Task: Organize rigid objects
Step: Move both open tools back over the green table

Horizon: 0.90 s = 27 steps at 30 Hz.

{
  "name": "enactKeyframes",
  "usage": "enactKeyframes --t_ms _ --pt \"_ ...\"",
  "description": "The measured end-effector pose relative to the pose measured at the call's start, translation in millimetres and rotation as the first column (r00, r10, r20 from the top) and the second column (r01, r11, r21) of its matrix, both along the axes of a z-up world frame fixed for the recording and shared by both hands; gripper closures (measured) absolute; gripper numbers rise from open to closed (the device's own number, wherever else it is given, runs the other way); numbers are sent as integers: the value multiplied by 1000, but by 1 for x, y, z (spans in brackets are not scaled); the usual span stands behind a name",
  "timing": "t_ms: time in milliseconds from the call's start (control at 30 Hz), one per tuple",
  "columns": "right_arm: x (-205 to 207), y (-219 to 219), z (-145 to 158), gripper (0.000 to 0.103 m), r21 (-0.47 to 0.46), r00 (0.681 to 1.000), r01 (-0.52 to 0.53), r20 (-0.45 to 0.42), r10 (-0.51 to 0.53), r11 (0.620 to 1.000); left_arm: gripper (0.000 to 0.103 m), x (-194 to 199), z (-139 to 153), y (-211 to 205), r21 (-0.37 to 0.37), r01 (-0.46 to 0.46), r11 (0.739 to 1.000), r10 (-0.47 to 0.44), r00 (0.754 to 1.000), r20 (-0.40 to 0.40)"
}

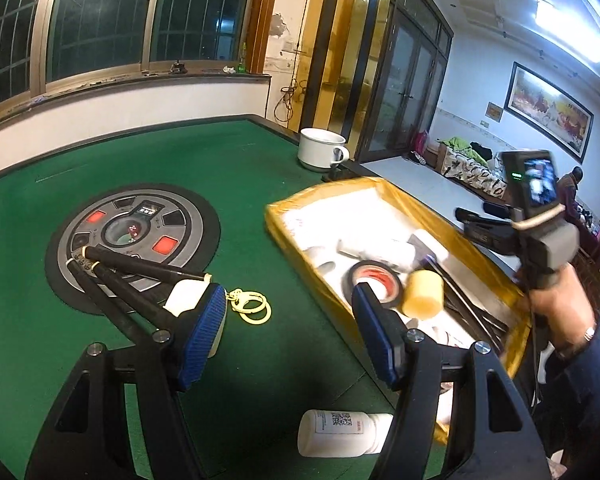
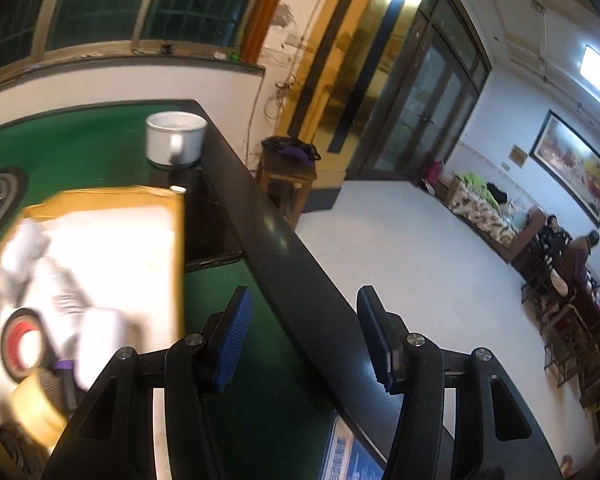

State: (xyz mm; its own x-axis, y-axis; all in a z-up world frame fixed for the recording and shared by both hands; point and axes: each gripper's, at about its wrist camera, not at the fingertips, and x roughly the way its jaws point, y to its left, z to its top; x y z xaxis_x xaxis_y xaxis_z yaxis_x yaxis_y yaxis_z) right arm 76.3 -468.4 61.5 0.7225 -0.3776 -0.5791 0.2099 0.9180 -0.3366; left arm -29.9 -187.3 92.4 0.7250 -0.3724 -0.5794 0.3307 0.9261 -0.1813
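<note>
Your left gripper point(image 1: 288, 312) wide, holding nothing, over green table point(image 1: 236, 176); yellow box point(image 1: 384, 190) right of it; your right gripper point(image 2: 304, 332) wide too, nothing between fingers

Lit by ceiling tube lights point(image 1: 572, 28) at upper right, blown out to white glare, plus dark night windows point(image 1: 100, 20) giving nothing. Heavy fisheye bend and black vignetting at the corners in both views, with soft shadows under the grippers on the green table point(image 1: 240, 160). Pretty sharp from the left wrist, but smeared with motion blur from the right wrist, especially over the yellow box point(image 2: 172, 240) and the far room.
</note>
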Motion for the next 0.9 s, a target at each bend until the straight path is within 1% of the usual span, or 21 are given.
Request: enactKeyframes --t_ms 33,67,133,233,267,367,400,533,633,667,700,767,833,900 --pt "7 -2 -3 54 -5 1000 12 -10 -12 1000 38 0 -1 0 2 -4 1000 4 1000 -2" --pt "15 -7 -8 54 15 999 23 -25 -23 1000 38 1 0 1 0 -5 1000 5 1000 -2" --pt "33 -22 -12 54 86 996 66 -59 -61 994 38 2 -1 0 2 -6 1000 6 1000 -7" --pt "49 -41 -13 54 136 990 132 -65 -124 982 38 4 -2 1 2 -5 1000 5 1000 -12" --pt "54 -46 -13 54 138 986 160 -64 -153 977 38 5 -3 1 9 -9 1000 9 1000 -12" --pt "63 -59 -14 54 153 980 193 -76 -184 969 38 5 -3 3 9 -15 1000 15 1000 -10" --pt "64 -66 -14 54 160 975 218 -74 -208 963 38 6 -3 4 13 -20 1000 20 1000 -8" --pt "56 -80 -13 54 193 966 256 -76 -246 947 38 6 -1 10 14 -19 1000 19 1000 -10" --pt "40 -77 -7 54 209 974 225 -57 -218 952 38 7 0 17 3 -17 1000 17 1000 -23" --pt "34 -75 -4 53 187 975 223 -43 -219 957 38 7 2 21 0 -19 1000 19 999 -27" --pt "23 -75 4 53 153 974 226 -3 -229 962 38 7 3 24 4 -26 1000 26 999 -27" --pt "5 -73 18 52 141 975 207 50 -216 968 38 5 5 35 15 -37 999 37 999 -26" --pt "-15 -70 37 51 168 985 142 75 -157 975 38 6 4 46 30 -47 998 48 998 -33" --pt "-40 -59 57 50 234 995 12 96 -36 972 38 7 2 62 31 -73 997 74 996 -45"
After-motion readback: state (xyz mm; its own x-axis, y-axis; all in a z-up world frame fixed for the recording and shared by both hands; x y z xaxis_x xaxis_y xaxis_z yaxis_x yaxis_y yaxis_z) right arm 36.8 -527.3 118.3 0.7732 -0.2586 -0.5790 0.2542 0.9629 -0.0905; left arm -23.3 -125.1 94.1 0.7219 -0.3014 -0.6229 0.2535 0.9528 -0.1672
